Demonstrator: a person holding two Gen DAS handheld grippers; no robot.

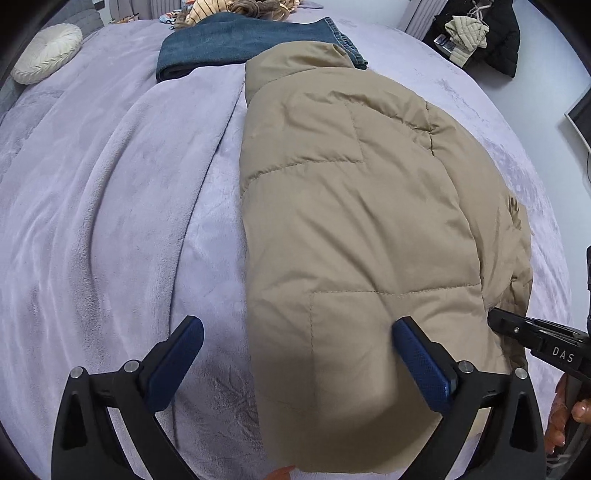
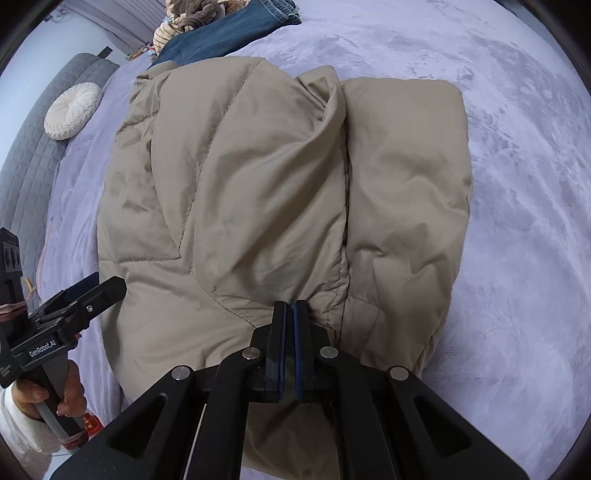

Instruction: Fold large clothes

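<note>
A beige puffer jacket [image 1: 351,221] lies folded lengthwise on the lilac blanket [image 1: 110,221]. My left gripper [image 1: 297,326] stands wide open over its near left edge, one finger above the jacket and the other above bare blanket, pressing nothing. In the right wrist view the jacket [image 2: 258,184] fills the middle, with a sleeve laid over it. My right gripper [image 2: 290,304] is shut, its tips at the jacket's near edge by the seam; no fabric shows between the pads. The right gripper [image 1: 495,319] also shows at the jacket's right edge, and the left gripper [image 2: 99,288] shows at the left.
Folded blue jeans [image 1: 240,44] lie beyond the jacket's collar, with striped clothing behind them. A round cream cushion [image 1: 48,51] sits at the far left by the grey headboard [image 2: 26,166]. Dark clothes [image 1: 480,33] are heaped on the floor. A hand [image 2: 70,391] holds the left gripper's handle.
</note>
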